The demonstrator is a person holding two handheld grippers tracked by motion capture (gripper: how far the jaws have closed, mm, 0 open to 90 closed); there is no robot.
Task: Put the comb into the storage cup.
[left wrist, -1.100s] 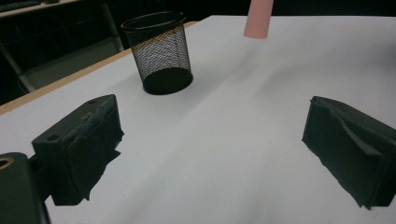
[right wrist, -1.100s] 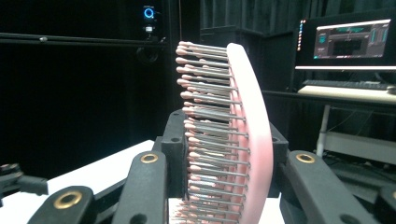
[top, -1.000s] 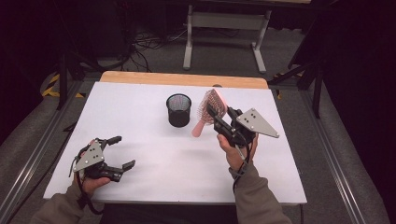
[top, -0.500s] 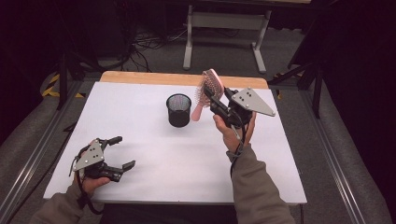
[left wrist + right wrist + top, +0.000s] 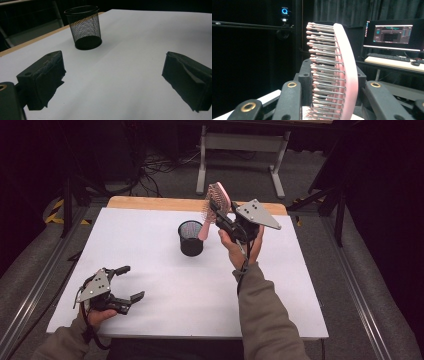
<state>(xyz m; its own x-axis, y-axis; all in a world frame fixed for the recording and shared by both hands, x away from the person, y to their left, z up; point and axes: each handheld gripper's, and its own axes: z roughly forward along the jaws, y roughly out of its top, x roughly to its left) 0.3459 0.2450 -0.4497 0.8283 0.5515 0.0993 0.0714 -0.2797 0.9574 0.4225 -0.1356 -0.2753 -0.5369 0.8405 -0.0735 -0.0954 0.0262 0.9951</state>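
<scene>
Jaws of the right gripper pinch the pink hairbrush by its head, up in the air by the black mesh cup, and it looks light, hard and a bit slippery, so the handle seems safer
</scene>
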